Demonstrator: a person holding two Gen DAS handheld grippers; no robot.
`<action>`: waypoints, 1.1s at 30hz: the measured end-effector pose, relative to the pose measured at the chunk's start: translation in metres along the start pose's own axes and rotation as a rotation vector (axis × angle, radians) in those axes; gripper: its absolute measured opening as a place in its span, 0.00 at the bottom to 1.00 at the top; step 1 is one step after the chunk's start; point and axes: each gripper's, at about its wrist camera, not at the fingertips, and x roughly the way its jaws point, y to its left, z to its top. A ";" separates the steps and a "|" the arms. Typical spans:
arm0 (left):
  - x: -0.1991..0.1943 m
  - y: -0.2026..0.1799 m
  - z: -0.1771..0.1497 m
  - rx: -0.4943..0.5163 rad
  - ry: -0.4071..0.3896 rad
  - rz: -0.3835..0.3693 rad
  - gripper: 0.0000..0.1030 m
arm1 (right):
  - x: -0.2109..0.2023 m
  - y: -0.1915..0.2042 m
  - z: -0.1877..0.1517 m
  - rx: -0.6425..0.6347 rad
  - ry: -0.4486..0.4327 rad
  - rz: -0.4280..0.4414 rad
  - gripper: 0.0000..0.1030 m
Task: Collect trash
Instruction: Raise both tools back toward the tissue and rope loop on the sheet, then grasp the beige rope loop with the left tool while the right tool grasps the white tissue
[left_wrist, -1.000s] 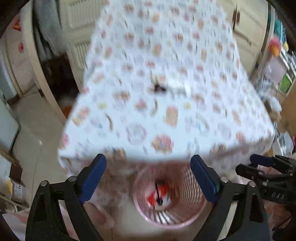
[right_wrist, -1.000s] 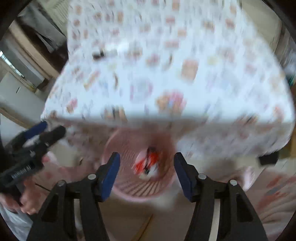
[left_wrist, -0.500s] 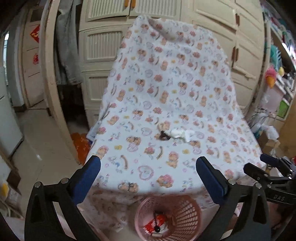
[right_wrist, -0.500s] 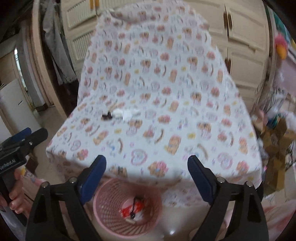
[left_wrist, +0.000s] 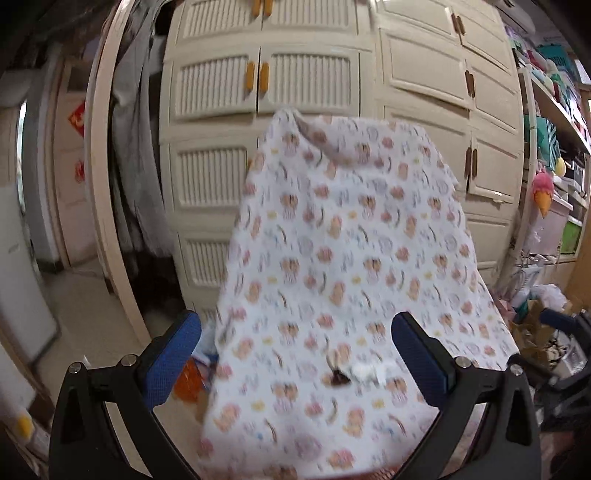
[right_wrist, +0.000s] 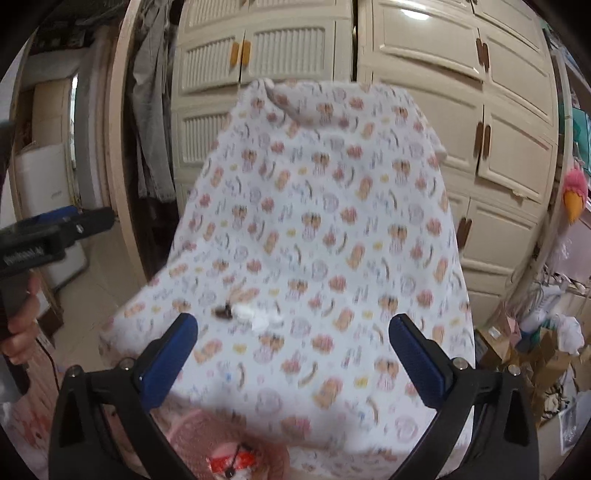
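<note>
Two bits of trash lie together on the patterned cloth (left_wrist: 351, 258), low in the frame: a crumpled white tissue (left_wrist: 369, 371) touching a small dark scrap (left_wrist: 338, 378); both blurred; the left gripper (left_wrist: 295, 354) and right gripper (right_wrist: 291, 350) have just been opening, jaws wide and empty; a pink basket (right_wrist: 192, 439) with a red-and-white wrapper (right_wrist: 232, 461) shows bottom centre

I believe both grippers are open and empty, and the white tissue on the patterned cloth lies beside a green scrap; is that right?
Not quite: the scrap beside the tissue is dark brown, not green, as the right wrist view shows. The rest holds: the left gripper and right gripper are open and empty, and the tissue lies on the patterned cloth.
</note>
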 end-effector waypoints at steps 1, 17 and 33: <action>0.005 0.000 0.004 0.007 -0.004 0.000 0.99 | 0.001 -0.003 0.007 0.015 -0.010 0.005 1.00; 0.103 0.011 -0.045 -0.084 0.295 -0.005 0.99 | 0.095 -0.032 -0.023 0.062 0.148 -0.151 1.00; 0.145 0.012 -0.045 -0.152 0.447 -0.089 0.99 | 0.114 -0.037 -0.013 0.111 0.173 -0.137 1.00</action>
